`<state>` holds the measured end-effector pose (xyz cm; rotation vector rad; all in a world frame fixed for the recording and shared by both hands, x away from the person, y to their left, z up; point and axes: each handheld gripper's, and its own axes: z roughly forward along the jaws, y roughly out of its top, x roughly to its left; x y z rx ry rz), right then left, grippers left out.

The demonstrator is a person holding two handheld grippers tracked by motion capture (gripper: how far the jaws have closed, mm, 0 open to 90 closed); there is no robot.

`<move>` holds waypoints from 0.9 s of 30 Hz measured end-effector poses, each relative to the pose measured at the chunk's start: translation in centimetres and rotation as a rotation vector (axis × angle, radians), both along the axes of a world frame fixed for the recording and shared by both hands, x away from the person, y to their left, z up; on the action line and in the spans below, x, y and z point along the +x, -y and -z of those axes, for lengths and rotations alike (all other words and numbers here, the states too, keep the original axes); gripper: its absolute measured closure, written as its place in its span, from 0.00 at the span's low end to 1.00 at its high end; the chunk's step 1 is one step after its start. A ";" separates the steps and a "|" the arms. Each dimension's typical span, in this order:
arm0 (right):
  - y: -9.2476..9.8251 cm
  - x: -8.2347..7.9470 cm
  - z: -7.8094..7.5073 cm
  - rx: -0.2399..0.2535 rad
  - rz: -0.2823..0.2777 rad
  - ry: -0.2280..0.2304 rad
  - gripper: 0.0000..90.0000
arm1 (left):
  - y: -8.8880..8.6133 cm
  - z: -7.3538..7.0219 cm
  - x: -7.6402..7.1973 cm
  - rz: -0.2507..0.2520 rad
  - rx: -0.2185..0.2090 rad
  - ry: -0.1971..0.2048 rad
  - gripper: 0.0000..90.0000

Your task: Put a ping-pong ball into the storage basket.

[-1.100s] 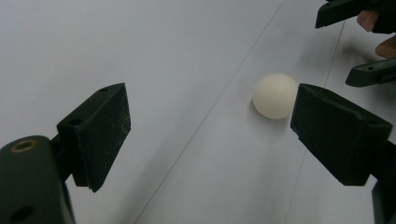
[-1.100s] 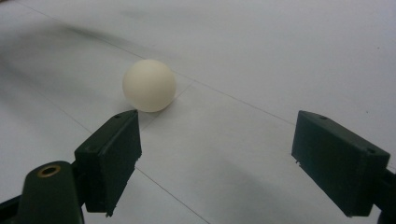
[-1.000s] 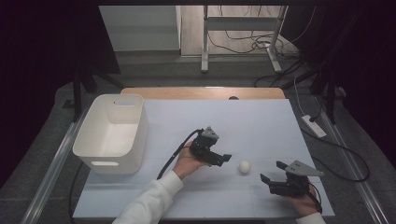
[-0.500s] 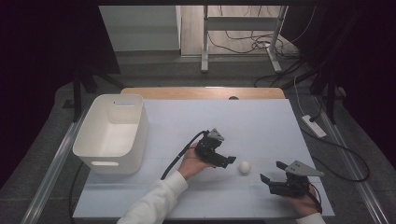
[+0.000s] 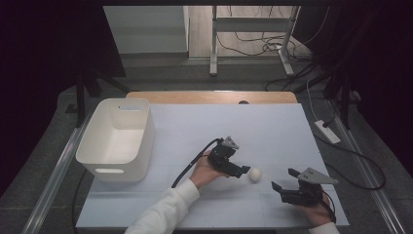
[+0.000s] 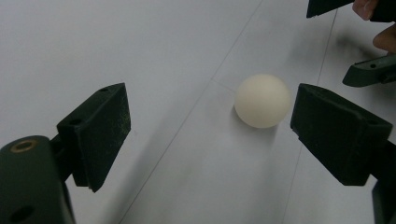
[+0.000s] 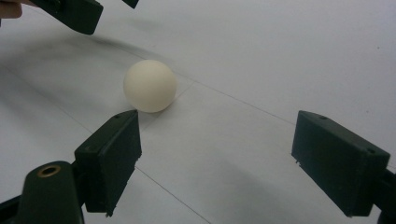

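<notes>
**Desk:** What sits on the table?

**Photographer:** A small white ball (image 5: 254,174) rests on the pale table (image 5: 234,122), toward its near edge and right of middle. A white bin (image 5: 117,139) stands well apart at the ball's 9 to 10 o'clock, near the table's left edge.

**Desk:** And the left gripper?

**Photographer:** The left gripper (image 5: 242,171), held in the person's left hand (image 5: 207,171), lies just beside the ball at its 9 o'clock, tips pointing at it. Its jaws stand wide apart with nothing between them. In the left gripper view the ball (image 6: 263,100) sits just ahead of the jaw at the right of that view; whether they touch I cannot tell.

**Desk:** The right one?

**Photographer:** The right gripper (image 5: 284,181) rests near the ball at its 4 o'clock, in the right hand (image 5: 316,212) by the table's near edge. Its jaws are also spread wide and hold nothing. In the right gripper view the ball (image 7: 150,85) lies ahead of the jaw at the left of that view, outside the gap, with the left gripper's dark jaws (image 7: 77,11) at 11 o'clock beyond it.

**Desk:** Anything behind?

**Photographer:** Cables (image 5: 253,46) on the floor past the table's far edge.
</notes>
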<state>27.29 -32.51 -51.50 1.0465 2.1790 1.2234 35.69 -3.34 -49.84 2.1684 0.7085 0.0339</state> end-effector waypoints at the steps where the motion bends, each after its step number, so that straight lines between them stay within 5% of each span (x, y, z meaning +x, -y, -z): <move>1: 0.0 0.0 0.0 -0.002 0.003 -0.001 0.17 | 0.1 0.0 0.0 0.002 0.002 0.001 0.14; 27: 0.2 -0.1 -0.1 0.006 0.009 0.003 0.17 | 3.1 1.0 -0.1 0.047 0.051 -0.007 0.14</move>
